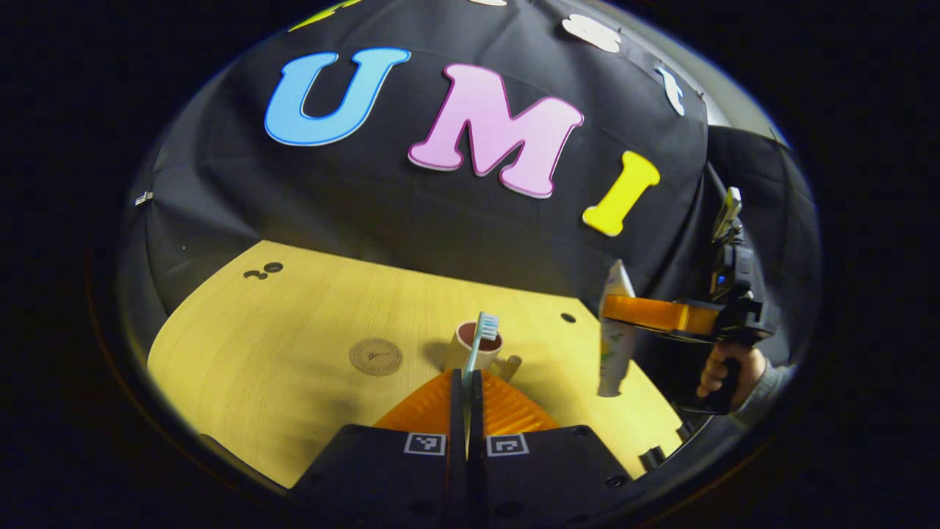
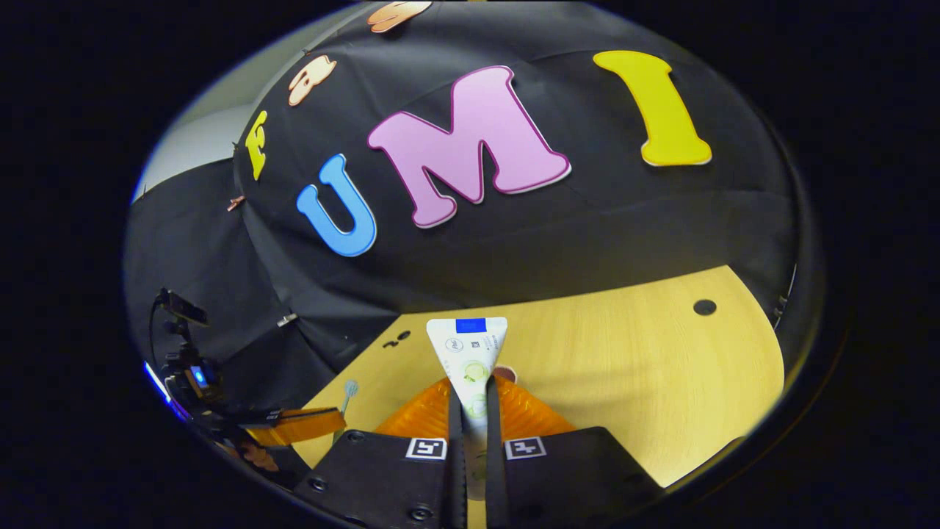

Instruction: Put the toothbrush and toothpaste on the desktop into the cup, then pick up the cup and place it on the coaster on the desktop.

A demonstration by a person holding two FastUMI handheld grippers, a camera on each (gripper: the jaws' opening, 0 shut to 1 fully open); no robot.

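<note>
My left gripper is shut on the handle of a light blue toothbrush; its bristle head stands up in front of the cup. The cream cup has a dark red inside and a handle on its right, and it stands on the wooden desktop. A round brown coaster lies to the cup's left. In the left gripper view, the right gripper holds a white toothpaste tube upright in the air, right of the cup. In the right gripper view, my right gripper is shut on the toothpaste tube.
A hand holds the right gripper's grip at the desk's right edge. The desktop has small round holes. In the right gripper view, the left gripper hangs at the far left with the toothbrush head above it.
</note>
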